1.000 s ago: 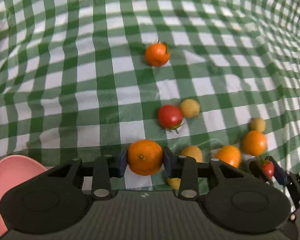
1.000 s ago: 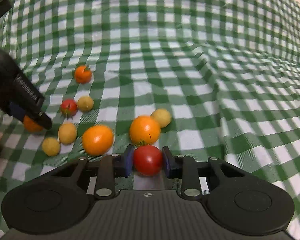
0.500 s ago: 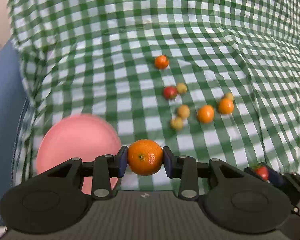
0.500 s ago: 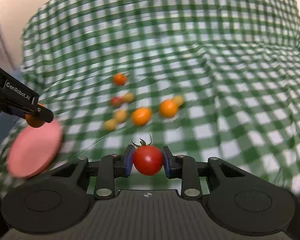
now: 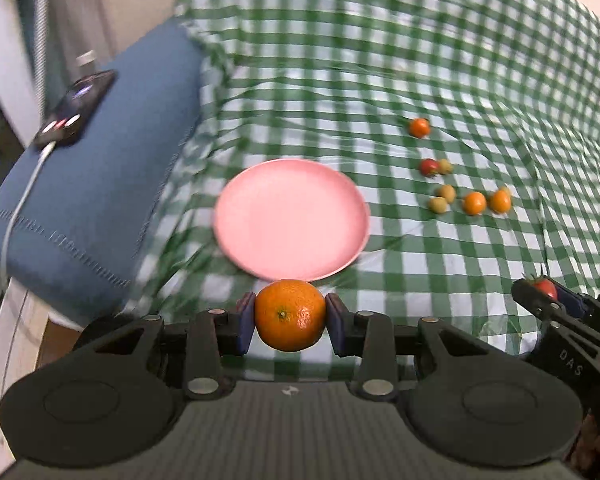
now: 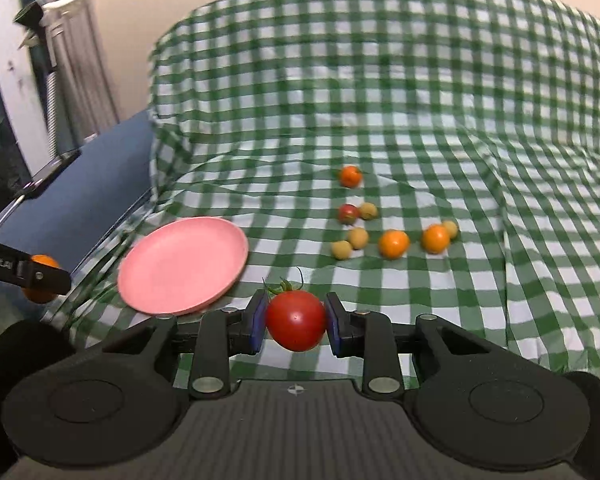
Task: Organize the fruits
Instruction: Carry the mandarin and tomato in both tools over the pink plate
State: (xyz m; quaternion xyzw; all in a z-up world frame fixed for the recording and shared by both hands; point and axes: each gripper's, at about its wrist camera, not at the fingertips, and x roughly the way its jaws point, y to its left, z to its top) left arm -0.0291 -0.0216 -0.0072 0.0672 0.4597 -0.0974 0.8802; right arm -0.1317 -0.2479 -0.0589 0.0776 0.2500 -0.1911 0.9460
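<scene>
My left gripper (image 5: pixel 290 316) is shut on an orange mandarin (image 5: pixel 290 315), held above the cloth just short of the near rim of an empty pink plate (image 5: pixel 292 216). My right gripper (image 6: pixel 296 320) is shut on a red tomato (image 6: pixel 296 320) with a green stem, held in the air to the right of the plate (image 6: pixel 184 264). Several small orange, yellow and red fruits lie on the green checked cloth: a cluster (image 5: pixel 474 202) right of the plate, a red one (image 5: pixel 429 167) and a lone orange one (image 5: pixel 419 127) farther back. The cluster also shows in the right wrist view (image 6: pixel 394 243).
A blue cushion (image 5: pixel 100 184) lies left of the plate with a phone (image 5: pixel 76 108) and white cable on it. The right gripper with its tomato shows at the right edge of the left wrist view (image 5: pixel 544 288). The cloth is wrinkled and rises at the back.
Both grippers have lifted and pulled back from the fruit cluster, each keeping its fruit. The left one has swung left, so the pink plate now lies right ahead of it.
</scene>
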